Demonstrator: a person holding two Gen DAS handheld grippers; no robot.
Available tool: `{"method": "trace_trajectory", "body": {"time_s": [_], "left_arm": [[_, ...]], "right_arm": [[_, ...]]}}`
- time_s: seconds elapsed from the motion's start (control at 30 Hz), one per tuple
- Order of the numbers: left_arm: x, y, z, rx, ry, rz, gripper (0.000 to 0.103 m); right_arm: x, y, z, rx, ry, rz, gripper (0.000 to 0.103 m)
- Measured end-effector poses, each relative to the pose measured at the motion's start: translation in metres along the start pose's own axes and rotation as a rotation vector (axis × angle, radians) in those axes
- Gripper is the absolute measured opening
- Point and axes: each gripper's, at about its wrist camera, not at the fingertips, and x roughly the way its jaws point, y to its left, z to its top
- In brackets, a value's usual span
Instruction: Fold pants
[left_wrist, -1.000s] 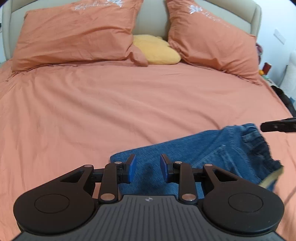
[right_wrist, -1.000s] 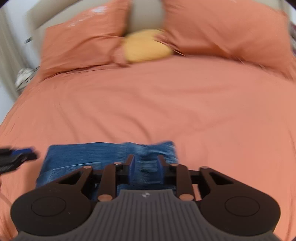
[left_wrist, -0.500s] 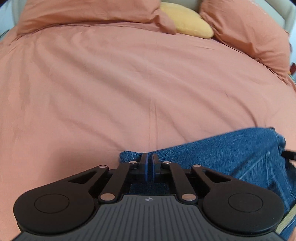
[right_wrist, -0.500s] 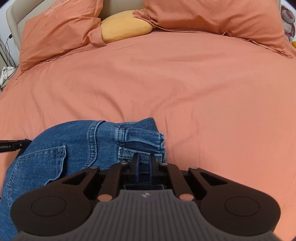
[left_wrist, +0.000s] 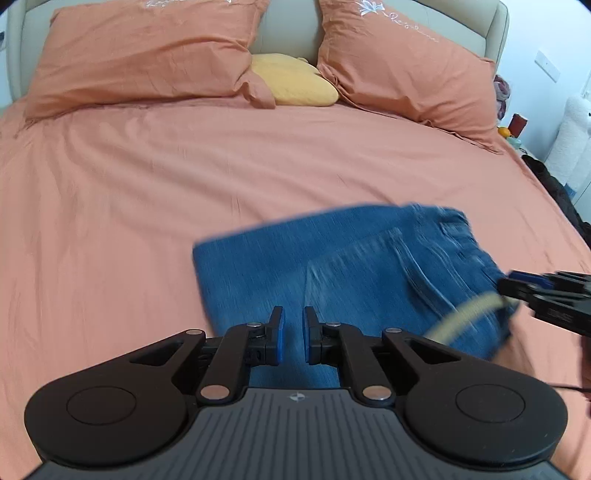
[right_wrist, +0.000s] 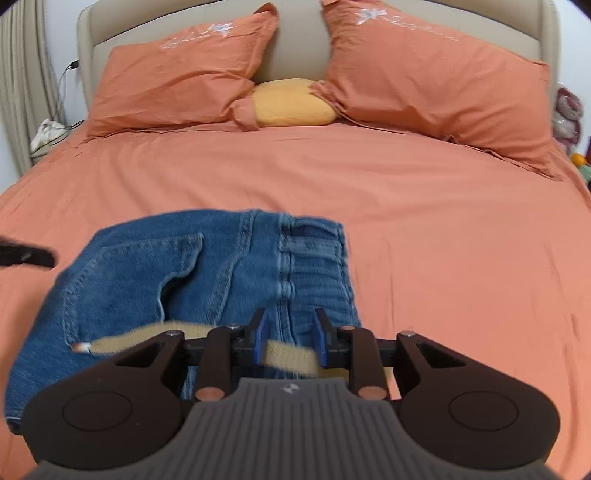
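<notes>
Both grippers, left (left_wrist: 291, 334) and right (right_wrist: 290, 341), gape empty; blurred jeans (left_wrist: 332, 266) partly hidden.

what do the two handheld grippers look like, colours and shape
Both match. The left gripper and right gripper each have a grey ribbed body with a small round emblem, two rounded black lobes at the sides, black linkage arms with copper-coloured pivot pins, and two black fingers faced with blue pads.
</notes>
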Motion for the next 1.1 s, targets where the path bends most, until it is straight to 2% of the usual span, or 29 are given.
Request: {"method": "trace_trajectory", "body": {"time_s": [0.03,0.2,0.3,0.4,0.47,0.6,0.77,0.83,0.9,0.93,0.97,1.1], "left_arm": [[-0.005,-0.003,-0.009,-0.002,0.005,0.0,0.01],[-0.017,-0.014,-0.043,-0.006,0.02,-0.006,0.01],[-0.021,-0.017,-0.061,-0.023,0.03,-0.014,0.01],[-0.009,-0.017,-0.079,-0.029,0.117,0.026,0.01],[0.003,-0.015,-0.09,-0.017,0.136,0.051,0.012],[0.015,-0.007,-0.09,-0.093,0.16,0.048,0.013],[0.002,-0.019,-0.083,-0.052,0.192,0.099,0.013],[-0.005,-0.024,-0.083,-0.035,0.178,0.117,0.022],[-0.013,-0.025,-0.08,-0.037,0.141,0.127,0.06],[-0.016,-0.025,-0.076,-0.048,0.107,0.127,0.066],[-0.02,-0.023,-0.073,-0.067,0.07,0.126,0.073],[-0.018,-0.013,-0.053,-0.154,0.023,0.137,0.075]], "right_arm": [[0.001,0.0,-0.007,0.008,-0.005,-0.008,0.026],[0.02,-0.011,-0.037,0.062,0.003,-0.032,0.026],[0.022,-0.013,-0.05,0.091,-0.03,-0.029,0.026],[0.02,-0.014,-0.058,0.123,-0.066,-0.037,0.026],[0.02,-0.014,-0.063,0.153,-0.083,-0.04,0.026],[0.022,-0.011,-0.063,0.107,-0.091,-0.044,0.026],[0.019,-0.021,-0.062,0.139,-0.089,-0.018,0.026],[0.013,-0.021,-0.063,0.136,-0.1,-0.016,0.029],[0.002,-0.023,-0.065,0.158,-0.115,-0.005,0.043],[-0.004,-0.025,-0.065,0.182,-0.12,0.007,0.06],[-0.009,-0.028,-0.065,0.217,-0.12,0.011,0.072],[-0.021,-0.057,-0.071,0.453,-0.118,0.045,0.072]]}}
